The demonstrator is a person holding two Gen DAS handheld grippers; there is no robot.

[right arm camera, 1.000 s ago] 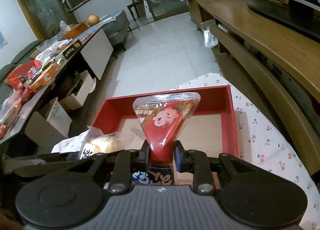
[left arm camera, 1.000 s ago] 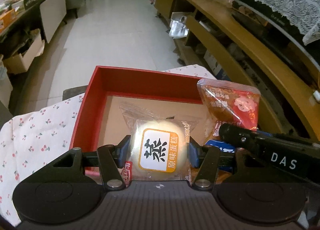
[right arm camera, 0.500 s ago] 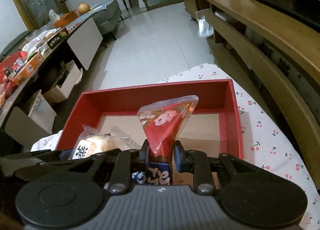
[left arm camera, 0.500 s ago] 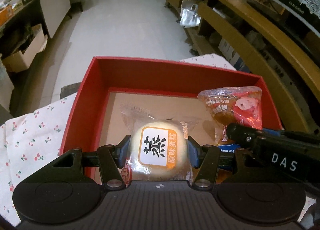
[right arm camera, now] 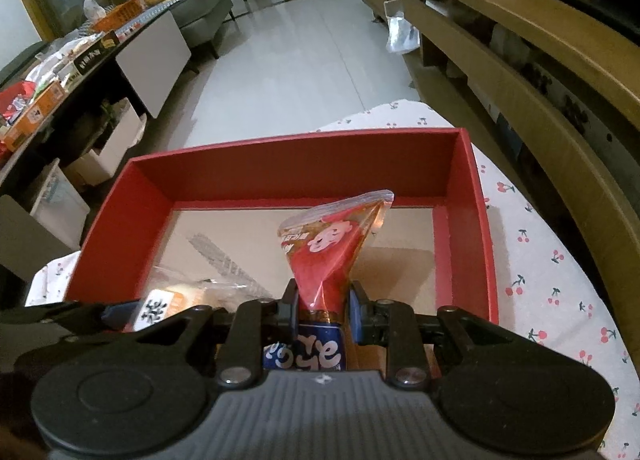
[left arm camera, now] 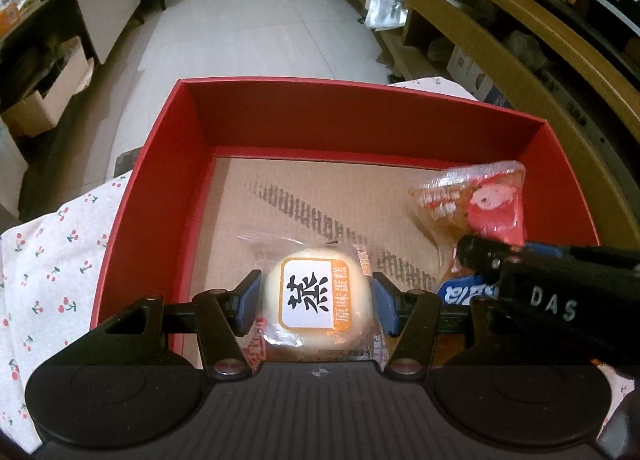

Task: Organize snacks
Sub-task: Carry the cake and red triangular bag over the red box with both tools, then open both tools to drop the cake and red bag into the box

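Observation:
A red box (left arm camera: pixel 360 99) with a brown cardboard floor lies on a cherry-print cloth (left arm camera: pixel 52 252). My left gripper (left arm camera: pixel 317 302) has a round steamed cake (left arm camera: pixel 308 292) in clear wrap between its blue pads, low over the near left of the box floor. Its jaws are opening, though the pads still touch the wrapper. My right gripper (right arm camera: pixel 322 306) is shut on the neck of a red snack packet (right arm camera: pixel 332 248), which stands up over the box floor (right arm camera: pixel 400 227). That packet (left arm camera: pixel 480 203) also shows at the right of the left wrist view.
A long wooden shelf unit (right arm camera: pixel 520 71) runs along the right. A dark table (right arm camera: pixel 60 59) crowded with snacks and cardboard boxes stands at the left. Pale tiled floor (right arm camera: pixel 300 59) stretches beyond the box. The cloth (right arm camera: pixel 552 280) continues right of the box.
Both grippers have sunk toward the box with their snacks. The box fills more of each view, and the cake and the packet sit closer to the cardboard floor.

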